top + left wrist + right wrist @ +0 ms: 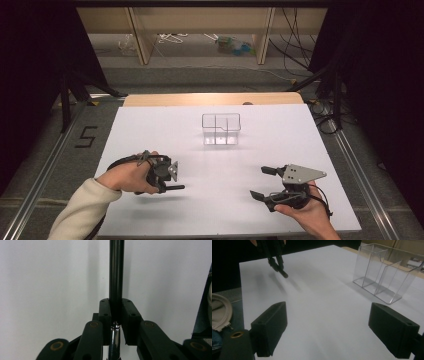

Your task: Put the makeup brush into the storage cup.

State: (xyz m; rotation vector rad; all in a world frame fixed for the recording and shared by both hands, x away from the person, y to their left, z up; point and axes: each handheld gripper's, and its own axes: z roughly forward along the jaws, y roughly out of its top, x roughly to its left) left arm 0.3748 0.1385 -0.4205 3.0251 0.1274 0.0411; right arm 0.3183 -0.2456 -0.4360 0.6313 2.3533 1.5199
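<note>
Gripping a slim black pen tight, the left gripper sits at about seven o'clock on the white table, jaws pinched on the barrel just above its shiny metal section, the dark end poking out past the pads toward three o'clock and hanging a little off the surface, with its shadow underneath. Over at five o'clock, the right gripper waits with jaws spread wide and nothing between them, pointing across toward its partner. Farther out, near twelve o'clock, stands the clear plastic organizer, upright, split into compartments, well apart from both tools.

My read: the pen is headed for that organizer. To do this well, carry it level and clear of the table, then tip the wrist so the free end points down before it reaches the rim. Aim squarely over one compartment, away from the thin dividers, since a light box like that may skid if nudged. The idle gripper could steady its wall
</note>
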